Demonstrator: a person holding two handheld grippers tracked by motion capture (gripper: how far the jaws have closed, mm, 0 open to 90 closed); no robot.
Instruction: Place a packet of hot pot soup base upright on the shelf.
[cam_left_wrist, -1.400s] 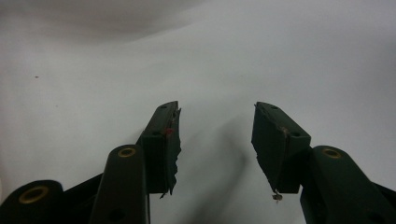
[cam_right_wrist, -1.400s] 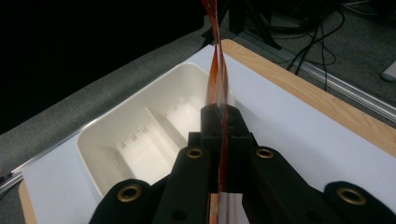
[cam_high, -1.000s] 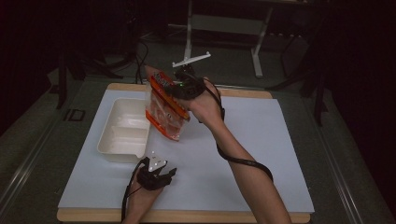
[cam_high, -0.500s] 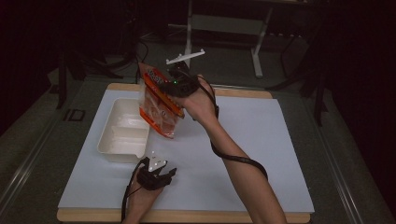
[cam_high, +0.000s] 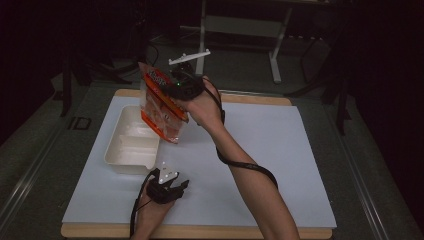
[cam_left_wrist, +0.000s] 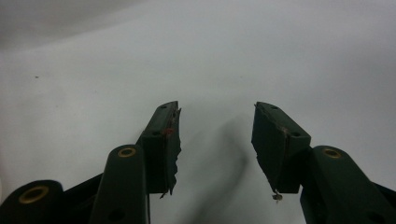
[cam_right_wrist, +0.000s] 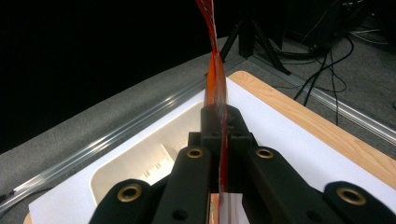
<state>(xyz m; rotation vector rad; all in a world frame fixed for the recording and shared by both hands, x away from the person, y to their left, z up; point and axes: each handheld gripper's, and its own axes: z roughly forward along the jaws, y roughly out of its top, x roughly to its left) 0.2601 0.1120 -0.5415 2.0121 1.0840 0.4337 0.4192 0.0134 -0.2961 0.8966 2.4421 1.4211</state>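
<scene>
Jaws — right gripper (cam_right_wrist: 219, 126) clamps one orange bag (cam_high: 161, 102) | left gripper (cam_left_wrist: 215, 135) agape | one tray (cam_high: 131, 145)

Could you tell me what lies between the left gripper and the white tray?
Nothing but bare white mat: in the high view the left gripper rests just off the tray's near corner.

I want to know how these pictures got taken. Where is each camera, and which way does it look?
High view: above the person's side, looking forward and down on the white board; both forearms, left tool and right tool show.
Left gripper view: rides the left tool, looking along its open jaws at bare white board.
Right gripper view: rides the right tool, jaws shut on the orange bag, white tray beyond.
Shared: high and right gripper views both show bag and tray.
</scene>
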